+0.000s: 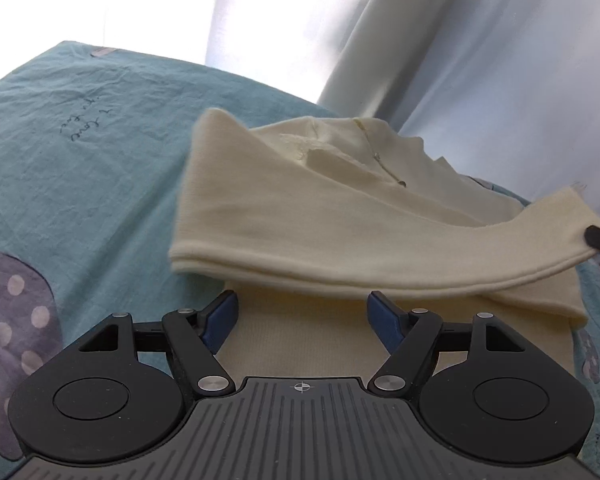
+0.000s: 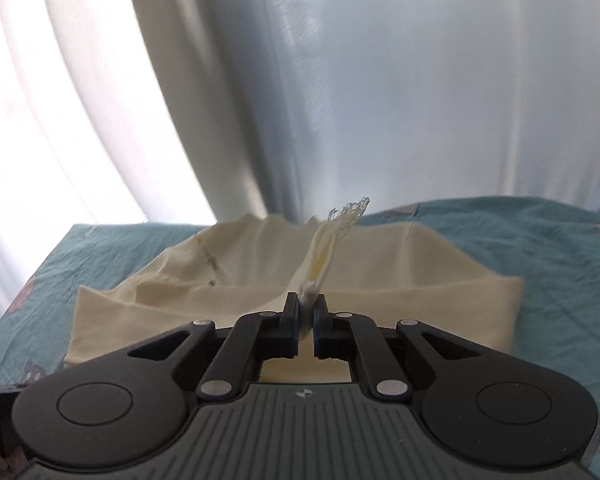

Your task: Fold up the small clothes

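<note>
Cream knit garment (image 1: 340, 216) lies crosswise on the teal bedsheet (image 1: 80, 140), its lifted edge pinched by the right gripper (image 2: 308, 304), while the left gripper (image 1: 302, 312) hovers wide apart just beneath.

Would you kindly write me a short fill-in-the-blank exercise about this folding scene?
1. The left tool is ____, holding nothing.
2. The right tool is shut on the ____ garment.
3. The garment lies on a ____ bedsheet.
4. Behind the bed hangs a pale ____.

Missing words: open; cream; teal; curtain
</note>
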A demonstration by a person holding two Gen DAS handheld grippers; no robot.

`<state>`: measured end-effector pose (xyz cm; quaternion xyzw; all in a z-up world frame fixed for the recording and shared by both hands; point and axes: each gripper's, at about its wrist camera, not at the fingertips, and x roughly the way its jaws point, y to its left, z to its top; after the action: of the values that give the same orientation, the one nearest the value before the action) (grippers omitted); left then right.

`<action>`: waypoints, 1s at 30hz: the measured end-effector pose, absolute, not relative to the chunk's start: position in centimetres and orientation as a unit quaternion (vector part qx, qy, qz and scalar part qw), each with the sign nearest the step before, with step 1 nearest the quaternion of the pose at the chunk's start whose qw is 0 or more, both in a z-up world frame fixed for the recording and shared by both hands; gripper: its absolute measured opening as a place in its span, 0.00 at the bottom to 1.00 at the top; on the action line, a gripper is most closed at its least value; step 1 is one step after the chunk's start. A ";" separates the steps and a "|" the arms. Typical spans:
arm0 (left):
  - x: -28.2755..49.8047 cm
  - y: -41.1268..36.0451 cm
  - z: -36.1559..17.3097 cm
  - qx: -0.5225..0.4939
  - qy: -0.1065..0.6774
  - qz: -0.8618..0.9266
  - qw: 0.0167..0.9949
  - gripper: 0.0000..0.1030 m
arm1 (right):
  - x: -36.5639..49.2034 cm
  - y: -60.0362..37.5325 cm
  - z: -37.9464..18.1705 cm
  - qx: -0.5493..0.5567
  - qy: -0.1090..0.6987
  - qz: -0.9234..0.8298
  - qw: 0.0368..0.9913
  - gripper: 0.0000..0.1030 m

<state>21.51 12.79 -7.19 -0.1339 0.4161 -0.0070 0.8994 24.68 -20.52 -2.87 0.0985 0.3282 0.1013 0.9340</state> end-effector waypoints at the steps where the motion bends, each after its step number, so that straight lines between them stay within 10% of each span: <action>1: 21.8 12.8 -7.1 -0.128 0.412 -0.002 0.902 0.75 | 24.8 -21.4 -2.7 0.096 0.315 0.072 0.941 0.05; 30: 25.0 16.5 -7.7 -0.146 0.412 0.073 0.897 0.75 | 27.0 -28.9 -10.0 0.142 0.384 -0.043 0.911 0.06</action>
<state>24.98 16.50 -7.67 -0.1463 0.4117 0.0728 0.8965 26.96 -28.90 -9.98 0.1420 0.3836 -0.0434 0.9115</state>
